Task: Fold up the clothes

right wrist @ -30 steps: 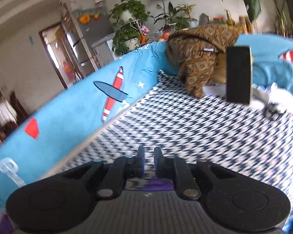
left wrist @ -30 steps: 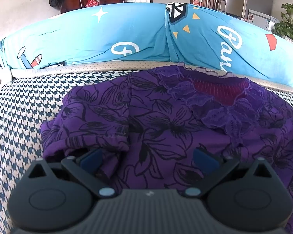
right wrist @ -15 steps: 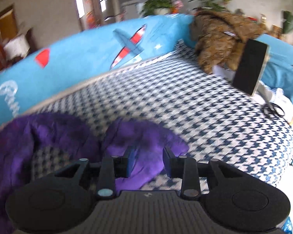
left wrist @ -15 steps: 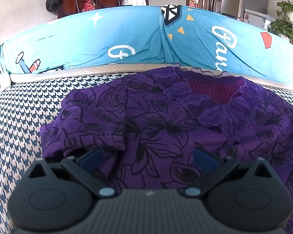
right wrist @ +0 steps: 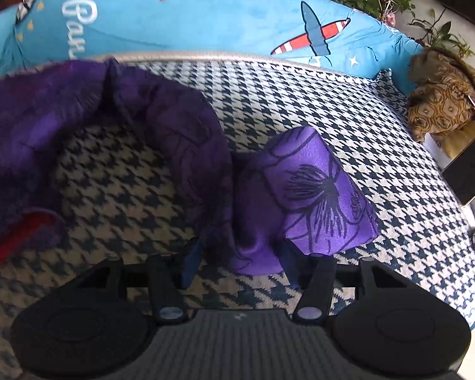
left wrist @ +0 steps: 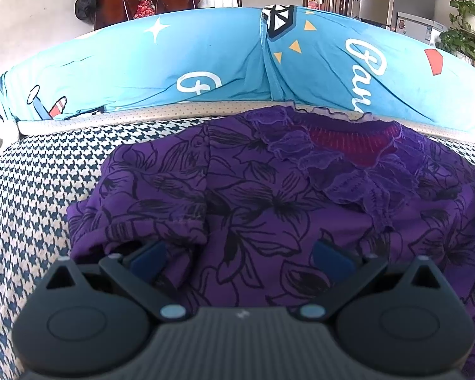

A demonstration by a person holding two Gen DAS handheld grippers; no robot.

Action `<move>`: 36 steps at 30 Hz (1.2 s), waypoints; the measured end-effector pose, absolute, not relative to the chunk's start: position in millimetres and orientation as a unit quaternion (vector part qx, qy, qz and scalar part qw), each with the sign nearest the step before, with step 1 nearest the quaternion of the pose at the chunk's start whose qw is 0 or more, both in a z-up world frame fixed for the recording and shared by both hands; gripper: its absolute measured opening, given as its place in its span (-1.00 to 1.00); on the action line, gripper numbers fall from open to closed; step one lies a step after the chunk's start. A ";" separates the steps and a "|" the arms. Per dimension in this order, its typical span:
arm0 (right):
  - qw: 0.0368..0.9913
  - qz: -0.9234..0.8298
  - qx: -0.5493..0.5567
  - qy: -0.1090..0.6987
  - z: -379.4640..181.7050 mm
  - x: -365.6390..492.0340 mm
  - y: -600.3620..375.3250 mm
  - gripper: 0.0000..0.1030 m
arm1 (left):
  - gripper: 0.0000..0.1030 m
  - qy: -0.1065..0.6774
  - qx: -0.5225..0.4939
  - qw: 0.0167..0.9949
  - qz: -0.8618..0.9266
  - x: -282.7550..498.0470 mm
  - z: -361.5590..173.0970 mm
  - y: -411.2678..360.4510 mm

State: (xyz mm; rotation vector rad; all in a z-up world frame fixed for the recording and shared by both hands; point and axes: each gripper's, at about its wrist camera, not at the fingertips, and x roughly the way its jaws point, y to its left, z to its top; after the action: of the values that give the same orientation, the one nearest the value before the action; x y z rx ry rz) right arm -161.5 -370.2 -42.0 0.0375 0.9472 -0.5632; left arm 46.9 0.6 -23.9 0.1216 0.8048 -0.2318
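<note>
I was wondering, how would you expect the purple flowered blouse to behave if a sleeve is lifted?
Probably floppy: the blouse lies rumpled, and its sleeve folds over itself. Likely light, since the cloth looks thin. Possibly slippery, given its sheen.

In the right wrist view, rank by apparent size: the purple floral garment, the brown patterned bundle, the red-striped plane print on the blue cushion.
1. purple floral garment, by far the most area, though it lies nearest the camera.
2. brown patterned bundle.
3. red-striped plane print; close to the bundle in span but thinner, so this order is unsure.
</note>
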 end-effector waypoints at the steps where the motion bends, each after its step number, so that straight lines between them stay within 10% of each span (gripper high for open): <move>1: 0.852 -0.269 0.023 0.449 -42.2 -160.8 -371.8 -0.13 | 1.00 0.391 0.059 0.912 -0.113 47.0 -24.2 0.3; 4: 0.856 -0.277 0.047 0.435 -36.2 -163.2 -377.6 -0.74 | 1.00 0.392 0.059 0.911 -0.112 47.2 -24.6 0.0; 8: 0.885 -0.278 0.110 0.357 -9.2 -175.7 -392.5 -0.81 | 1.00 0.392 0.058 0.911 -0.115 46.6 -24.1 -0.2; 18: 0.879 -0.261 0.372 0.143 28.2 -174.6 -471.4 -0.81 | 1.00 0.400 0.067 0.906 -0.120 46.3 -29.4 -6.9; 27: 0.853 -0.411 0.292 0.135 30.4 -154.1 -496.4 -0.24 | 1.00 0.407 0.063 0.902 -0.129 48.1 -31.5 -9.5; 36: 0.859 -0.443 0.179 0.185 40.6 -174.9 -476.5 -0.20 | 1.00 0.403 0.066 0.904 -0.125 47.6 -30.9 -9.5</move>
State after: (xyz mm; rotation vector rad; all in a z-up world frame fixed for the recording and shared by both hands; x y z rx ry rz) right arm -174.9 -476.5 40.6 0.3756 0.3878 -0.9296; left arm 47.6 -9.5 -30.9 0.1366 0.8334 -0.2579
